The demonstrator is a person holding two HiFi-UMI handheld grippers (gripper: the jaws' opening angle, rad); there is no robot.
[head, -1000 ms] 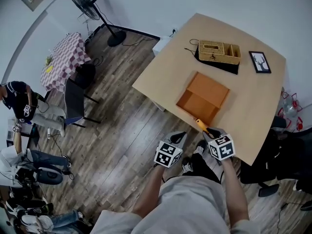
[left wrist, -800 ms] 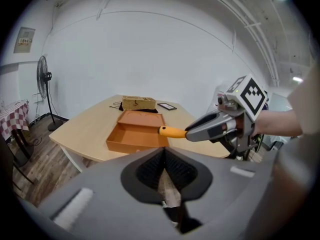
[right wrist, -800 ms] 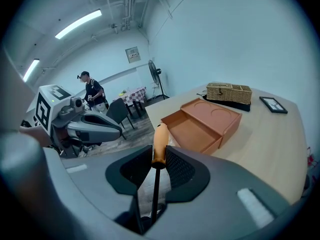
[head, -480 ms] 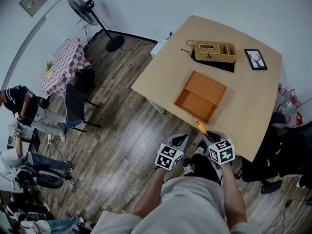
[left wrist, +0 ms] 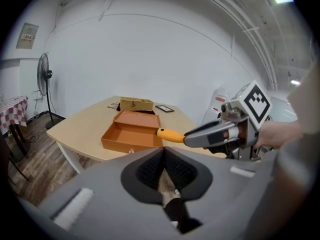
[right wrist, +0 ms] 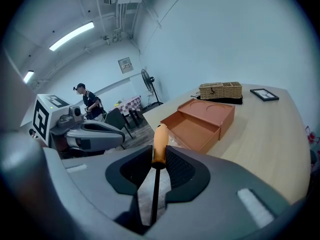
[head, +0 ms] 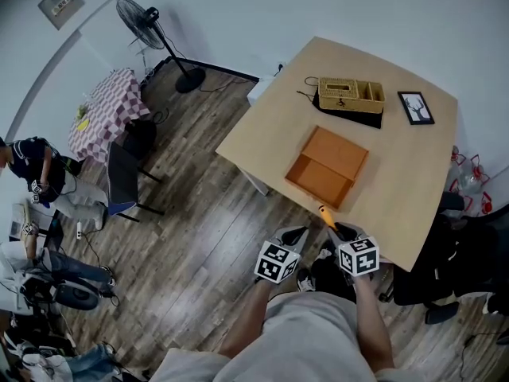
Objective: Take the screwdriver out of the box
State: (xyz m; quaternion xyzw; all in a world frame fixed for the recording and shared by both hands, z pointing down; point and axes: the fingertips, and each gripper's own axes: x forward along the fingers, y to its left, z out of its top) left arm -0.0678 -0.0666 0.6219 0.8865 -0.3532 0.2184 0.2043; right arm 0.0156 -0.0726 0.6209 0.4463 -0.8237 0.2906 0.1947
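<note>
Head view: a pale wooden bench [head: 402, 185] carries an orange box [head: 328, 165], which lies open with its lid folded flat on the far side. Beyond the box, well apart from it, stands a wicker basket [head: 350, 94] on a dark mat, and to the right of the basket lies a small picture frame [head: 416, 107]. On the person's side of the box, off the bench edge, the two grippers are held side by side. The right gripper [head: 338, 229] is nearer the box, and the left gripper [head: 293, 235] is farther from it, over the wooden floor.

In the right gripper view the jaws are clamped on the screwdriver [right wrist: 159, 144], gripping it where the orange handle meets the dark shaft. The handle sticks out ahead towards the box [right wrist: 200, 121]. The screwdriver is outside the box, in the air just short of its near corner.

In the left gripper view the jaws of that gripper [left wrist: 163, 166] are together.
</note>
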